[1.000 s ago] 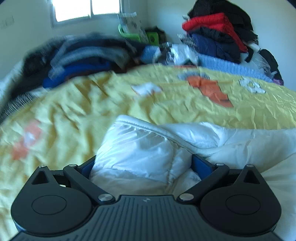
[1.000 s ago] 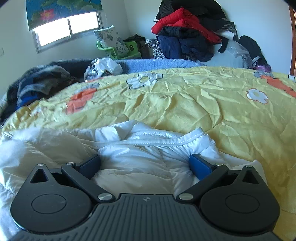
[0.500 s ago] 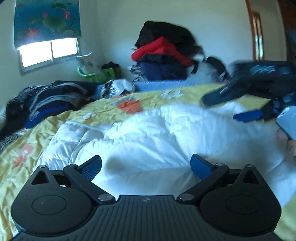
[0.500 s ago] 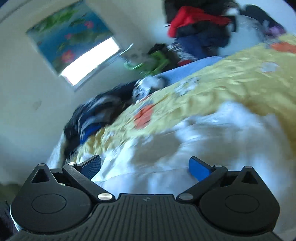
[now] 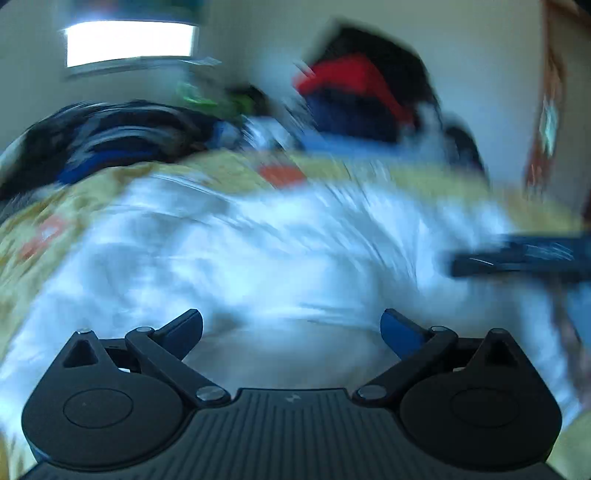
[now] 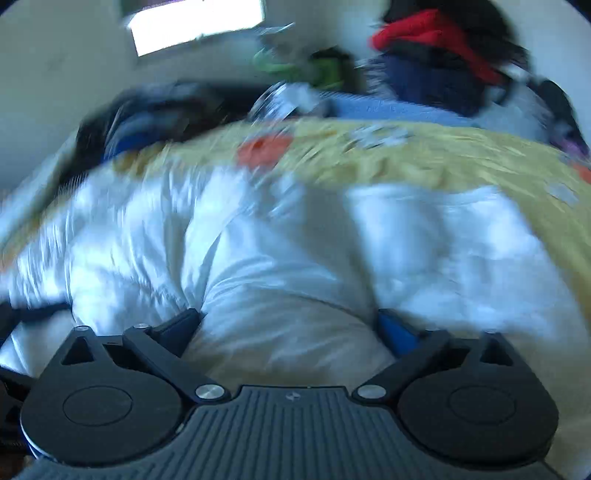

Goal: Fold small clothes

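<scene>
A white puffy garment (image 5: 258,251) lies spread on the yellow flowered bedspread (image 5: 48,218); both views are motion-blurred. My left gripper (image 5: 291,328) is open, its blue fingertips (image 5: 399,330) wide apart just above the garment's near edge, holding nothing. My right gripper (image 6: 288,326) is open too, its fingertips (image 6: 395,330) pressed against a bulge of the same white garment (image 6: 280,266). The right gripper also shows as a dark blurred bar at the right of the left wrist view (image 5: 517,254).
A pile of red, navy and black clothes (image 5: 354,96) is stacked at the far side of the bed by the wall. Dark striped clothes (image 5: 103,140) lie at the far left. A green basket (image 6: 277,62) stands under the bright window (image 6: 195,22).
Both grippers have let go of the white garment and pulled back over it. The garment now lies spread wider across the bed, and both cameras are swinging fast.
</scene>
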`<state>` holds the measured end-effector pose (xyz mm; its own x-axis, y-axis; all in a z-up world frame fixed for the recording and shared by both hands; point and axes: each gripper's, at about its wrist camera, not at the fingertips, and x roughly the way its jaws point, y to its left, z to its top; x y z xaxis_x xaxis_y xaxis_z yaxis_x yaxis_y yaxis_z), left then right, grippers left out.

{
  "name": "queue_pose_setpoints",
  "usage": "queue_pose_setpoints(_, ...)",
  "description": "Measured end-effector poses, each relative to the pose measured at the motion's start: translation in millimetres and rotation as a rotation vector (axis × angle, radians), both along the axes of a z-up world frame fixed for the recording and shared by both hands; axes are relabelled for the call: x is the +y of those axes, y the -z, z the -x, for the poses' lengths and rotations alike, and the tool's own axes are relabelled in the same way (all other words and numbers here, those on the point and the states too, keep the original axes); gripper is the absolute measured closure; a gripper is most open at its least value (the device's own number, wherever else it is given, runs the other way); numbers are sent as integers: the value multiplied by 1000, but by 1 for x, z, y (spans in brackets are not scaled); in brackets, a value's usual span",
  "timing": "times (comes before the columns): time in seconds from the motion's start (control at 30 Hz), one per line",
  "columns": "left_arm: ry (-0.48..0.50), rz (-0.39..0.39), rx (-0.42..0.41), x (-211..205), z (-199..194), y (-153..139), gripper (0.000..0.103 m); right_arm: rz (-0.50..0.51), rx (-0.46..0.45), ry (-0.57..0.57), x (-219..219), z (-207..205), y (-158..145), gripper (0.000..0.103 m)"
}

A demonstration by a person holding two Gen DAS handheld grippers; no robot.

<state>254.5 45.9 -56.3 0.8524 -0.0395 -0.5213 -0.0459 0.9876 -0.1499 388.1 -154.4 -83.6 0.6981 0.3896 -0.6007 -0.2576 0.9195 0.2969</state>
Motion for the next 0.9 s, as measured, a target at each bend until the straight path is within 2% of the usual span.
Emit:
queue_pose_setpoints(0.07, -44, 175, -51, 37, 34, -11, 0, -216, -3, 35, -40, 38, -14, 3)
queue_pose_setpoints(0.13, -127, 341, -64, 76, 65, -11, 0, -376, -12, 85, -84, 87, -16, 0)
queue_pose_setpoints(0.2, -236, 478, -54, 113, 91, -3, 0, -477, 2, 183, -123, 133, -6, 1)
queue_pose_setpoints(0.3, -452, 682, -70, 169, 125, 11, 0, -614, 79, 376, -171, 191, 21, 1)
queue_pose_setpoints(0.37, -513, 797, -53, 191, 132, 21, 0, -674, 105, 424, -186, 211, 37, 1)
queue_pose_setpoints(0.47, -515, 884, -32, 193, 125, 34, 0, -707, 88, 447, -189, 216, 44, 0)
queue_pose_setpoints(0.57, -502, 1011, -22, 184, 125, 48, 0, -733, 94, 407, -178, 196, 48, 0)
queue_pose_setpoints(0.63, -495, 1077, 3, 178, 118, 56, 0, -708, 72, 411, -168, 180, 45, 0)
queue_pose_setpoints(0.7, -500, 1073, 32, 171, 114, 56, 0, -679, 69, 397, -158, 170, 43, 0)
queue_pose_setpoints(0.77, -474, 1067, 11, 167, 114, 55, 0, -655, 68, 387, -151, 164, 42, 0)
queue_pose_setpoints(0.83, -448, 1076, 27, 168, 109, 55, 0, -630, 72, 368, -144, 158, 40, 0)
queue_pose_setpoints(0.9, -473, 1078, 50, 169, 99, 57, 0, -598, 77, 362, -141, 152, 37, 0)
